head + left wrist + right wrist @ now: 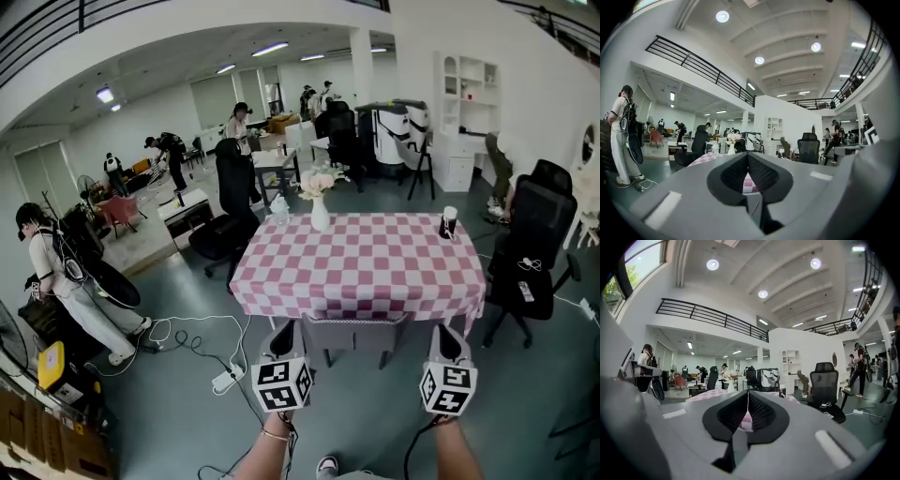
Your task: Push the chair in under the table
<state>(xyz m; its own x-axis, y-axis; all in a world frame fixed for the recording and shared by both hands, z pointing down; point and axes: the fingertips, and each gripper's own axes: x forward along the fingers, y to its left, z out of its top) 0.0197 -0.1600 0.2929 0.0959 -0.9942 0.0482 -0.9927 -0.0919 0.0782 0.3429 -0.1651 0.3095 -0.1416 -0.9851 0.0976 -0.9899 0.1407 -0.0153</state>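
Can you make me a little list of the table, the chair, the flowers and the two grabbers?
table: covered in pink-and-white checks
chair: grey, at the table's near edge, back showing
flowers: in a white vase on the table's far side
left gripper: shut, empty, by the chair back's left end
right gripper: shut, empty, by its right end

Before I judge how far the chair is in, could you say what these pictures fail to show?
- Seat of the chair: head view, under the tablecloth.
- Whether left tongs or right tongs touch it: head view, too small; both gripper views, own bodies block it.
- The dark item at the cloth's right: head view, too small to name.
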